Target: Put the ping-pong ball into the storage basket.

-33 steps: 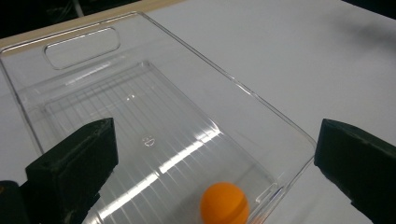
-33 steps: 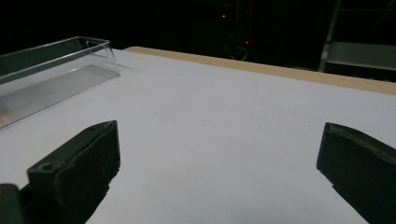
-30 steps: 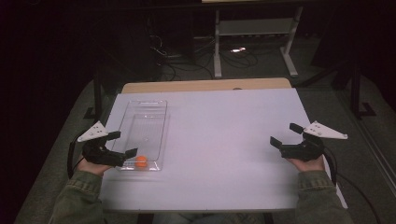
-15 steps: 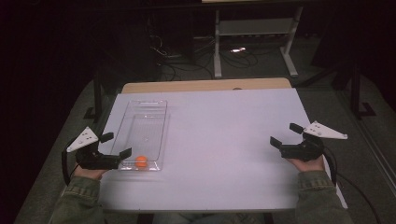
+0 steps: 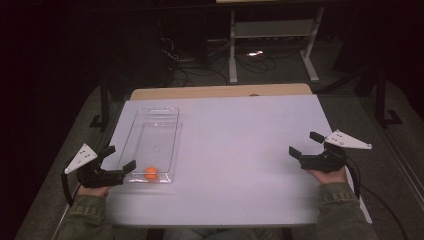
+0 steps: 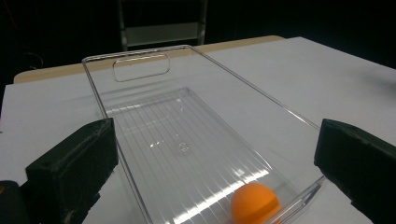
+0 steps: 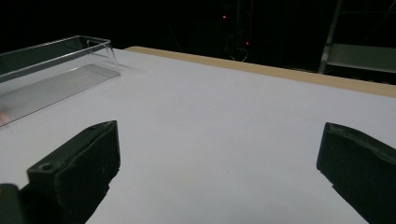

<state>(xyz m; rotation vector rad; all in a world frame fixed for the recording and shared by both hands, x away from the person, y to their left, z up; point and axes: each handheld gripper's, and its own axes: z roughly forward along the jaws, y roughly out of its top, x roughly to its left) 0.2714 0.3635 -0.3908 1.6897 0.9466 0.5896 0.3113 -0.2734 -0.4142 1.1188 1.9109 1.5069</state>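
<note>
On the white table (image 5: pixel 240 150), toward its left side, lies one clear plastic tray (image 5: pixel 152 137), long and narrow, running away from the person, with a moulded handle cut-out at its far end. Inside it there is one orange ball (image 5: pixel 151 173), resting on the ribbed floor at the near end, close to the near wall. Two grippers are held over the table, one in each hand. The left gripper (image 5: pixel 118 159) sits at the table's near left corner, just beside the tray's near end, with its jaws spread wide and nothing between them; in the left gripper view the two black jaws stand well apart at either side, the tray (image 6: pixel 187 135) stretches ahead between them and the ball (image 6: pixel 255 203) lies low in the middle, apart from both jaws. The right gripper (image 5: pixel 305 144) is held near the table's right edge, well apart from the tray, its jaws likewise parted and empty; in the right gripper view they frame bare white tabletop (image 7: pixel 224 121), with one end of the tray (image 7: pixel 51 70) off to the left. Each gripper carries one grey three-cornered plate on top. Two olive-green sleeves come in from the bottom edge.
</note>
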